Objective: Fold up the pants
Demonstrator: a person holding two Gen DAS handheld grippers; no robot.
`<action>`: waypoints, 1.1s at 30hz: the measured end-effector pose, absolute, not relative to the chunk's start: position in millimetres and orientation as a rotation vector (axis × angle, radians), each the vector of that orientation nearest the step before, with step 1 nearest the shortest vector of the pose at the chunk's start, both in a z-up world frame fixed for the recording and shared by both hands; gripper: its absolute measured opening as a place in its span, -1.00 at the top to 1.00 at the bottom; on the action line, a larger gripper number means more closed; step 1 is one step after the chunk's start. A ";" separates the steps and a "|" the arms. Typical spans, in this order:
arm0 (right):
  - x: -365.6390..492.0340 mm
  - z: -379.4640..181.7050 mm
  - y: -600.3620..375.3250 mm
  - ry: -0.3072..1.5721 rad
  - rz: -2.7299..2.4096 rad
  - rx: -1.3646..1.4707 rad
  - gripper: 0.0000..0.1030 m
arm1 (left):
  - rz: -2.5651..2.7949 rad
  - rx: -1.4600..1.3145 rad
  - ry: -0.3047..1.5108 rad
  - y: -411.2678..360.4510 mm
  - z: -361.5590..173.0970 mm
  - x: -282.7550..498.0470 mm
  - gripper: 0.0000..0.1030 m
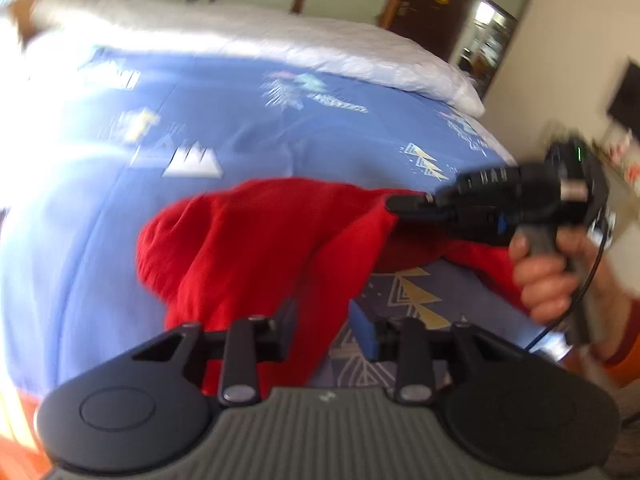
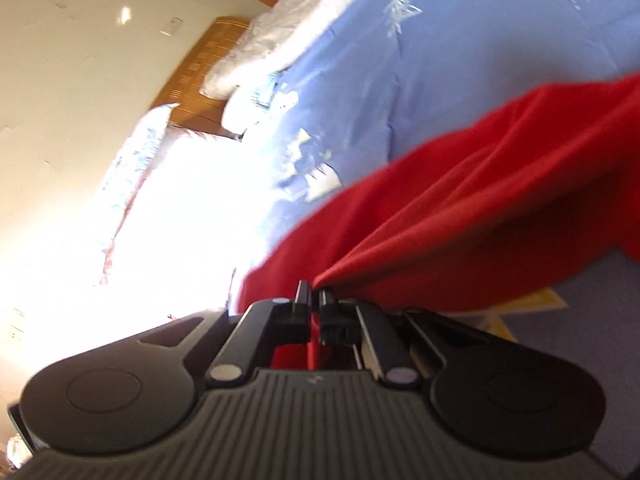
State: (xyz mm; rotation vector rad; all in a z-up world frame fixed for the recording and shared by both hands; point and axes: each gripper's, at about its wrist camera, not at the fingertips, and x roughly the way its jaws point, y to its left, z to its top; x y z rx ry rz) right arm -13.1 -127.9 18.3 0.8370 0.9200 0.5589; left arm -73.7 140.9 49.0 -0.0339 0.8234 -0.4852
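The red pants (image 1: 256, 240) lie bunched on the blue bedspread (image 1: 248, 128) and are partly lifted. My left gripper (image 1: 320, 332) is open, its jaws wide apart, with red cloth hanging between them. My right gripper (image 1: 394, 202) comes in from the right in the left wrist view, held by a hand (image 1: 548, 276), and pinches an edge of the pants. In the right wrist view my right gripper (image 2: 316, 300) is shut on the red pants (image 2: 460, 208), which stretch away to the upper right above the bedspread (image 2: 400, 80).
A white quilt (image 1: 320, 40) lies along the far side of the bed. A wooden headboard (image 2: 200, 76) and pillows (image 2: 256, 48) stand at the bed's end. A doorway (image 1: 488, 40) and a wall (image 1: 560, 40) are to the right.
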 end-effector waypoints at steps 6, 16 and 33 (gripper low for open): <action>-0.1 39.6 -125.9 0.866 0.570 0.886 0.89 | -0.479 0.253 0.697 70.8 35.8 -64.4 0.04; 3.5 64.4 -123.0 0.773 0.601 0.879 0.89 | -0.283 0.346 0.629 75.2 44.4 -47.3 0.90; -78.1 27.8 -148.2 0.562 0.315 -0.004 -0.23 | -0.194 0.113 0.531 143.2 116.0 -31.1 0.91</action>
